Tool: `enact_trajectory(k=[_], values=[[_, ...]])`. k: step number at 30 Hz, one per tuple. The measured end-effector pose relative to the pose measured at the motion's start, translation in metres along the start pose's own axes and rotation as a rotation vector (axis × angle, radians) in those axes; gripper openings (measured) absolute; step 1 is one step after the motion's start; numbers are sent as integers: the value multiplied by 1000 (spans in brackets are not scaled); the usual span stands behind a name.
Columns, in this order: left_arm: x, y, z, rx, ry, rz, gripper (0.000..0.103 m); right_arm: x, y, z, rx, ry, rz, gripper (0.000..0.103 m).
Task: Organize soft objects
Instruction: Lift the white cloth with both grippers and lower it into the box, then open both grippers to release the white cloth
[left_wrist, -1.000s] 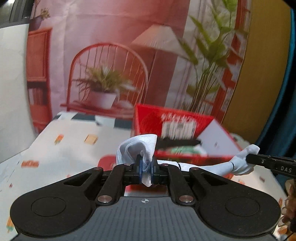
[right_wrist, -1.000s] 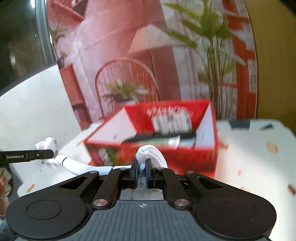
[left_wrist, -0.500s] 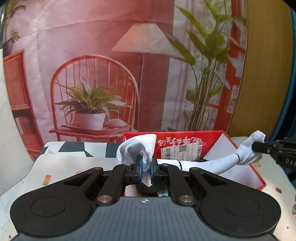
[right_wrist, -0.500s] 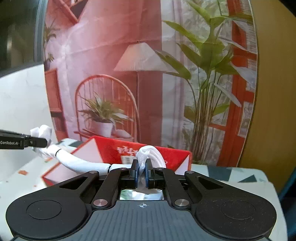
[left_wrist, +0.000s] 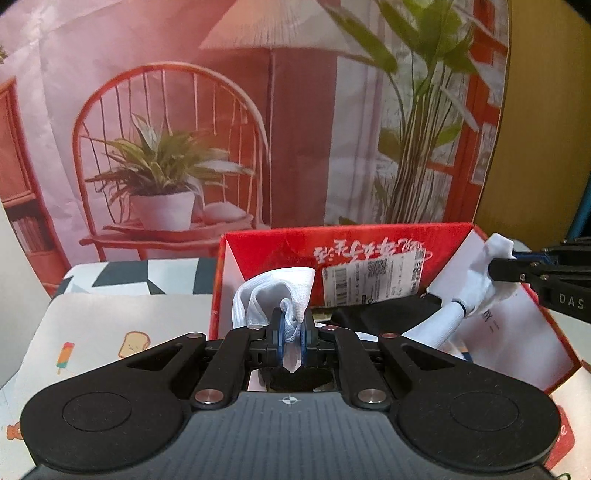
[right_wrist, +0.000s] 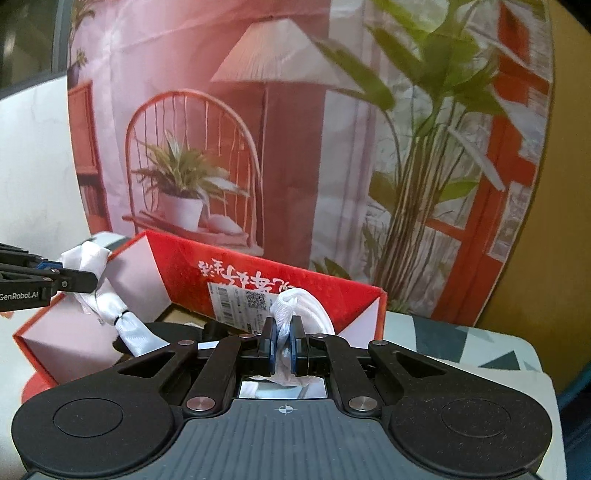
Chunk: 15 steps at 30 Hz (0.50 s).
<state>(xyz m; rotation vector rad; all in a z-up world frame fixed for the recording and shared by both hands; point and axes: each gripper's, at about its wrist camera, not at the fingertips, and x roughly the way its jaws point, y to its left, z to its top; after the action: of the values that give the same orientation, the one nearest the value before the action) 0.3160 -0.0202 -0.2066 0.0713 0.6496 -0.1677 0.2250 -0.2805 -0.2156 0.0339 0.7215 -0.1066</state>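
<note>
Sock stretched between both grippers' clamped fingers above red box.

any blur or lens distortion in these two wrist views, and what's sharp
Left wrist view: the left gripper and the white cloth it pinches are sharp, the red box is clear, and the frame edges bow from the fisheye. Right wrist view: the right gripper is crisp; the printed backdrop is slightly soft.

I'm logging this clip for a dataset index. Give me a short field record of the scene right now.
held item: white sock, stretched between both grippers
left gripper: shut on one end
right gripper: shut on the other end
container: open red box, behind and below the sock
box contents: dark item, unclear
surface: patterned tablecloth
</note>
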Motion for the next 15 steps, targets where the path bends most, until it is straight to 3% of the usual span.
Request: enact_trajectory(k=[15], values=[[10, 1, -4, 25, 62, -6, 10, 19, 2, -16, -1, 106, 24, 7]])
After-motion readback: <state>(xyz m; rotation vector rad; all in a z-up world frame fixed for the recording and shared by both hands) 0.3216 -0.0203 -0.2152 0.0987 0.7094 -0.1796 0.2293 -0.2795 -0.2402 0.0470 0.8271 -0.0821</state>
